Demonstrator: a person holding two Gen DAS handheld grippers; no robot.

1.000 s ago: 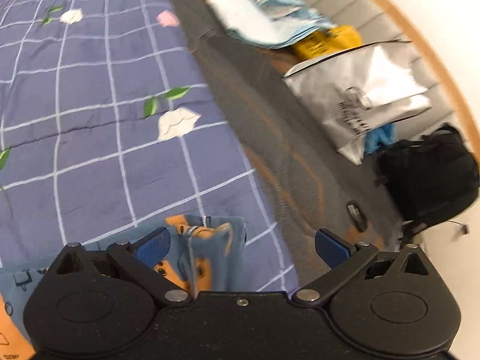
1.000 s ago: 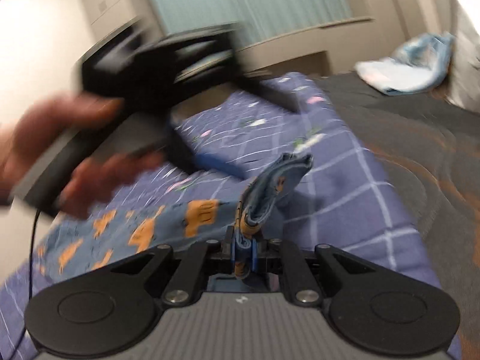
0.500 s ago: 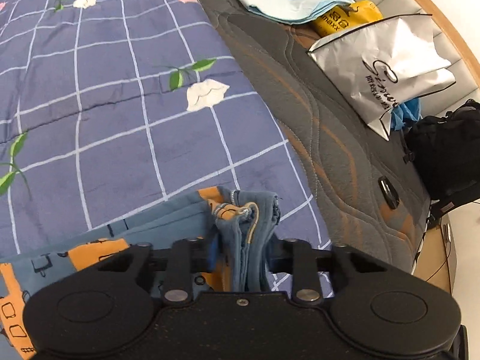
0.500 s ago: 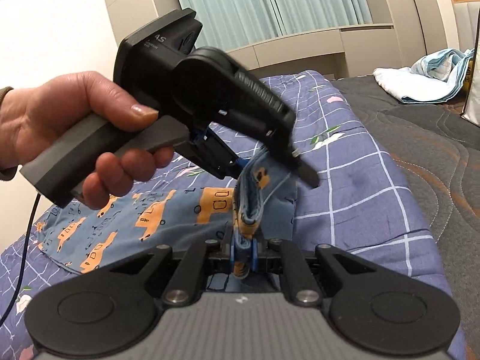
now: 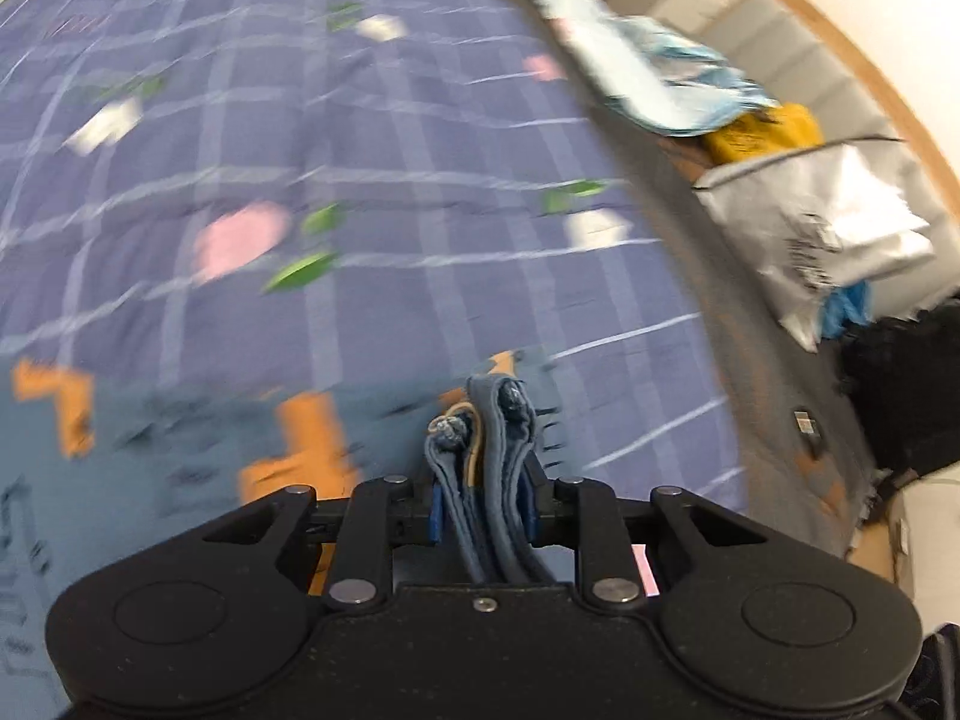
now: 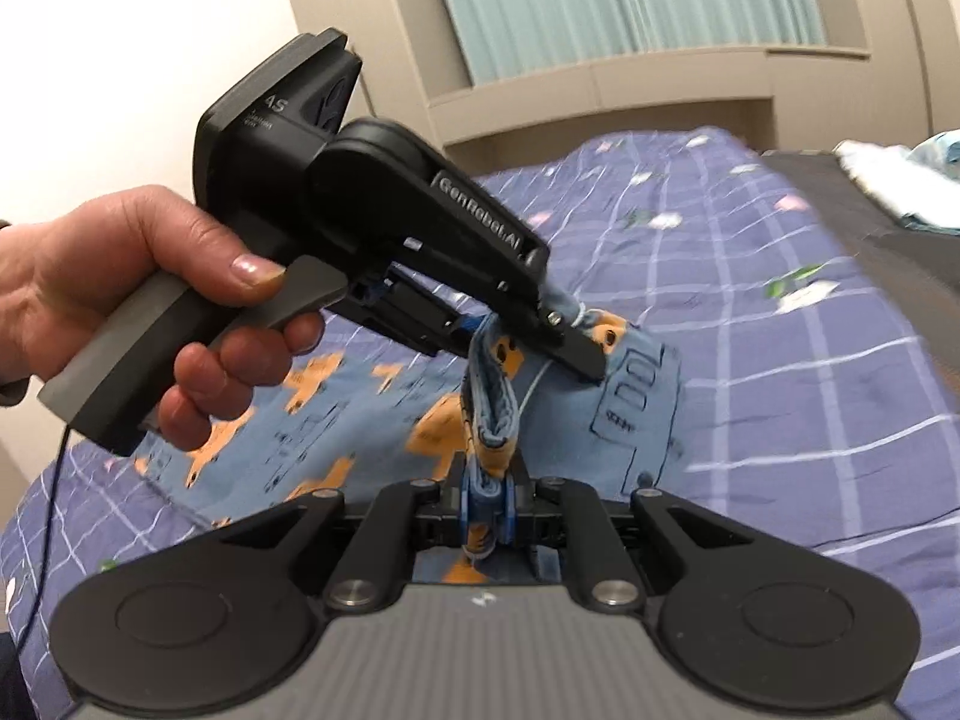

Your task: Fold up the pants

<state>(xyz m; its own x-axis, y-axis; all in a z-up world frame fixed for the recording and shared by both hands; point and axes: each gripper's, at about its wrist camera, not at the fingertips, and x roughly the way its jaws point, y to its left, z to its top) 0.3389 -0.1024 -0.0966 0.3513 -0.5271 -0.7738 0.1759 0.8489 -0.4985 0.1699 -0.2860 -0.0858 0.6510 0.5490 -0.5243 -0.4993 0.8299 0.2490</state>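
The pants (image 6: 630,396) are light blue with orange printed shapes and lie on a purple checked quilt (image 6: 780,372). My left gripper (image 5: 483,510) is shut on a bunched edge of the pants (image 5: 480,450), with a drawstring showing. In the right wrist view the left gripper (image 6: 564,330) is held in a hand above the pants. My right gripper (image 6: 486,504) is shut on another bunched edge of the pants, close below the left one. The fabric between them is lifted off the quilt.
The quilt (image 5: 300,180) covers a dark mattress (image 5: 750,408). On the far side lie a pale blue bundle of cloth (image 5: 648,78), a yellow pack (image 5: 762,132), a silver bag (image 5: 828,222) and a black backpack (image 5: 900,384). Cupboards and a curtain (image 6: 624,0) stand behind.
My left gripper went from open beside the pants edge to shut on it, then lifted it and swung. My right gripper stayed shut on its edge.
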